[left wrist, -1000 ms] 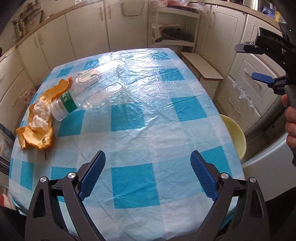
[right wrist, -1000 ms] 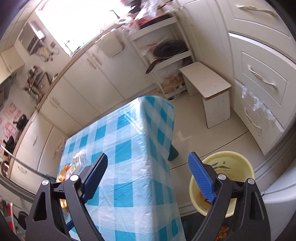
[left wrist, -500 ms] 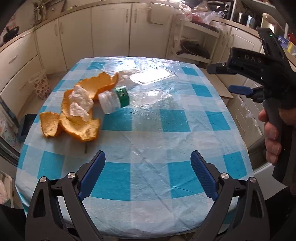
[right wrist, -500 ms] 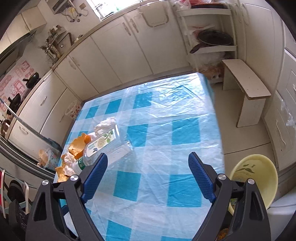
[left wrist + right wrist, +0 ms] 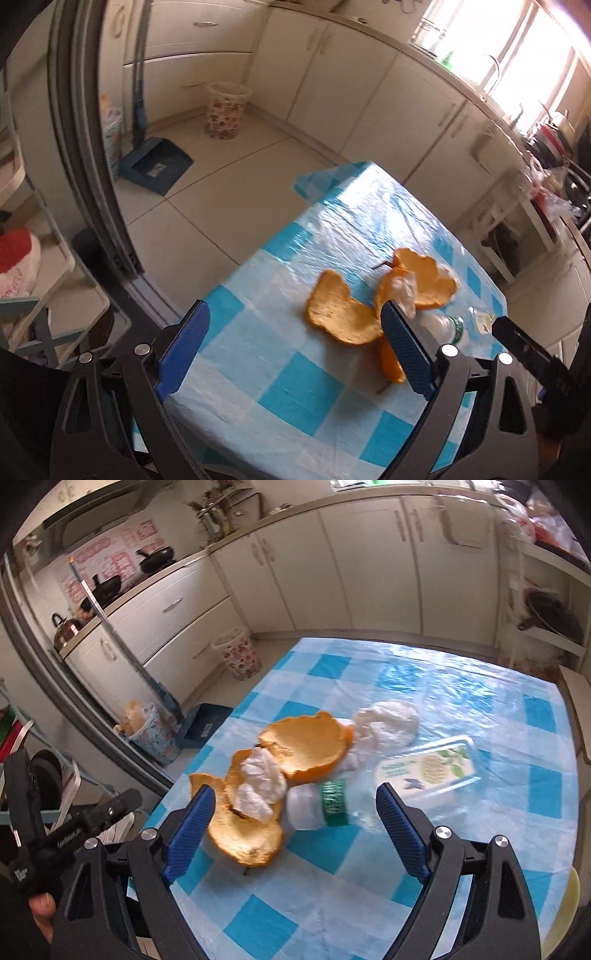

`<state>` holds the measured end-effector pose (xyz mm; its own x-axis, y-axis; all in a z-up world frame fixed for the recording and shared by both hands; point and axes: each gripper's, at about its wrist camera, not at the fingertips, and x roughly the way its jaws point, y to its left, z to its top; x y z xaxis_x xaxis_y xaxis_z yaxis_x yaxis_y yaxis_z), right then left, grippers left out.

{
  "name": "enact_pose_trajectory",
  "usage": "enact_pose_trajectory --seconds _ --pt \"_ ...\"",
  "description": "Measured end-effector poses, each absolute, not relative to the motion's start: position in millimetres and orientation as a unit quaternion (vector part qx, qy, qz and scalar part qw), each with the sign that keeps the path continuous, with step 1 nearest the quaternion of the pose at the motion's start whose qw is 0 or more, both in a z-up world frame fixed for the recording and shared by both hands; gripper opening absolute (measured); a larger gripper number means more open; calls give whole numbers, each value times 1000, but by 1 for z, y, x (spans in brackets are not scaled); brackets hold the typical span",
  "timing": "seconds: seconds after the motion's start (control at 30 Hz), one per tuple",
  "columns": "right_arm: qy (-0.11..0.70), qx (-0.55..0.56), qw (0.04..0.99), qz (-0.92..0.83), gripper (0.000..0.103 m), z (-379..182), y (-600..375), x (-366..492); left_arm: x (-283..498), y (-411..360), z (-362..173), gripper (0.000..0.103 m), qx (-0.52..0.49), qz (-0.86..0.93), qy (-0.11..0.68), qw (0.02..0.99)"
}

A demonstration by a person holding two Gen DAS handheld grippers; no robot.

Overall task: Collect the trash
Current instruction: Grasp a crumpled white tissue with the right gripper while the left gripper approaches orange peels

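Note:
The trash lies in a heap on the blue-checked table [image 5: 480, 849]. It holds orange peels [image 5: 306, 742], a crumpled tissue [image 5: 262, 786], a clear bottle [image 5: 317, 805] with a green label, a white wad [image 5: 384, 720] and a clear lidded box [image 5: 428, 771]. My right gripper [image 5: 295, 794] hovers open just short of the bottle and nearest peel. My left gripper [image 5: 293, 310] is open over the table's corner. The peels [image 5: 340, 314] sit by its right finger, which hides part of the bottle [image 5: 443, 328]. Neither gripper holds anything.
A yellow bin [image 5: 565, 904] peeks out past the table's right edge. On the floor stand a floral wastebasket [image 5: 227, 110], a blue dustpan [image 5: 155, 166] and a second filled bin [image 5: 151, 727]. Cabinets line the walls; a shelf rack [image 5: 44, 295] is at left.
Both grippers have swung round toward the trash end of the table. The peels and bottle have come much closer, and the yellow bin has slid to the right view's edge.

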<state>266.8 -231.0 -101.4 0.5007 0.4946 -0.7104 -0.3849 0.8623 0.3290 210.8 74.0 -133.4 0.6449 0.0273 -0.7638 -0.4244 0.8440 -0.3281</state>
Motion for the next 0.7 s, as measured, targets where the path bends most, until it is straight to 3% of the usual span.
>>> enact_pose_trajectory --seconds 0.07,0.3,0.57,0.6,0.63,0.7 --pt "428 44 859 278 84 -106 -204 267 207 86 -134 90 -258 147 398 868" --pt "465 52 843 265 57 -143 -163 291 203 114 -139 90 -293 161 399 854" --pt "468 34 852 232 51 -157 -153 301 204 124 -146 90 -304 157 408 847" --pt "468 25 852 232 45 -157 -151 299 204 124 -146 90 -303 156 409 846" --pt "472 16 850 234 33 -159 -149 299 205 123 -147 90 -302 156 411 846" --pt "478 15 846 235 23 -164 -151 297 208 121 -148 90 -296 153 417 846"
